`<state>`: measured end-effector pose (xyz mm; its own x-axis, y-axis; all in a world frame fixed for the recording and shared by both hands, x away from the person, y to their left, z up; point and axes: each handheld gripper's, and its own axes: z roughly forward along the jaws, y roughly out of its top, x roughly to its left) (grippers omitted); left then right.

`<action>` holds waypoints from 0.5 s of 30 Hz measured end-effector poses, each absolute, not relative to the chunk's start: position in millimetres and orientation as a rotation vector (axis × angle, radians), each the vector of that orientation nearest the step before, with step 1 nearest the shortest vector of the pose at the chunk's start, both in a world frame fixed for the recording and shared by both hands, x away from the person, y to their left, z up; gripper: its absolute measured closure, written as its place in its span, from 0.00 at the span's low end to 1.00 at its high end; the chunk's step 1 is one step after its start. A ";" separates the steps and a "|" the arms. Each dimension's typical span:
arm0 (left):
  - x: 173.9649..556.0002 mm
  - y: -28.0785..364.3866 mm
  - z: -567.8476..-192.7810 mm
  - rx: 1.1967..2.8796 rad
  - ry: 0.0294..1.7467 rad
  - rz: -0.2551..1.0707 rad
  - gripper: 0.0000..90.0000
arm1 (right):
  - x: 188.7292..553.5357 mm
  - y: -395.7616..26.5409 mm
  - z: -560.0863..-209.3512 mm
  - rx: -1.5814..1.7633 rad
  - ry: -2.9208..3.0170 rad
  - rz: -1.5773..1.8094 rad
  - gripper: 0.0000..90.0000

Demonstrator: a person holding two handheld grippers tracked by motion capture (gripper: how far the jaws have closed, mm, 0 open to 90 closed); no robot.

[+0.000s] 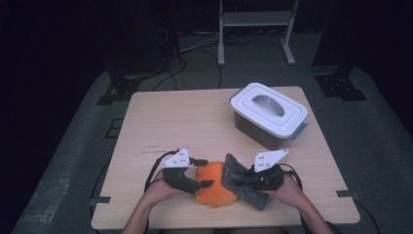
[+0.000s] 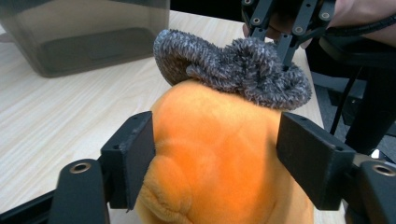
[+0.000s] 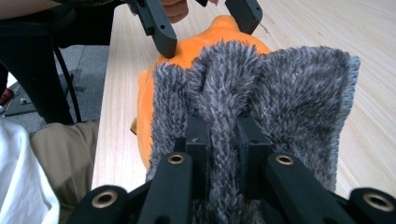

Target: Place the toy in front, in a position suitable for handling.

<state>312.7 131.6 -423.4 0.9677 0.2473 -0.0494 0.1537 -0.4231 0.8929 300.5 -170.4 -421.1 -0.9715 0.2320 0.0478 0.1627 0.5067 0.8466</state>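
Observation:
An orange plush toy (image 1: 214, 189) lies near the table's front edge. My left gripper (image 1: 205, 173) reaches in from the left with a jaw pressed against each side of the toy (image 2: 210, 126), shut on it. A grey fuzzy cloth (image 1: 234, 171) drapes over the toy's right end. My right gripper (image 1: 242, 179) comes from the right and is shut on a pinched fold of this cloth (image 3: 299, 93). In the right gripper view the toy (image 3: 187, 49) peeks out behind the cloth, with the left gripper (image 3: 205, 28) astride it.
A grey storage box with a white handled lid (image 1: 268, 114) stands shut at the back right of the wooden table (image 1: 170, 122). The person's hands hold both grippers at the front edge. Dark floor, cables and stands surround the table.

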 end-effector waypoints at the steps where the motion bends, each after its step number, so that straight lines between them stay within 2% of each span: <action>1: 311.6 130.6 -423.9 2.023 0.274 0.117 0.34 | 300.8 -171.9 -421.5 0.353 2.671 1.486 0.86; 8: 308.3 129.1 -426.7 2.036 0.242 0.118 0.39 | 308.0 -188.8 -419.8 0.410 2.657 1.491 0.86; 13: 306.5 128.5 -424.7 2.050 0.215 0.120 0.40 | 310.3 -170.7 -411.9 0.384 2.618 1.551 0.86; 15: 307.2 130.8 -422.7 2.043 0.224 0.116 0.37 | 309.5 -163.9 -416.3 0.368 2.639 1.528 0.86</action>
<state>307.2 130.8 -422.7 0.9780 0.2081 -0.0141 0.1088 -0.4511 0.8858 309.5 -163.9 -416.3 -0.9689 0.2406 0.0586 0.1706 0.4770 0.8622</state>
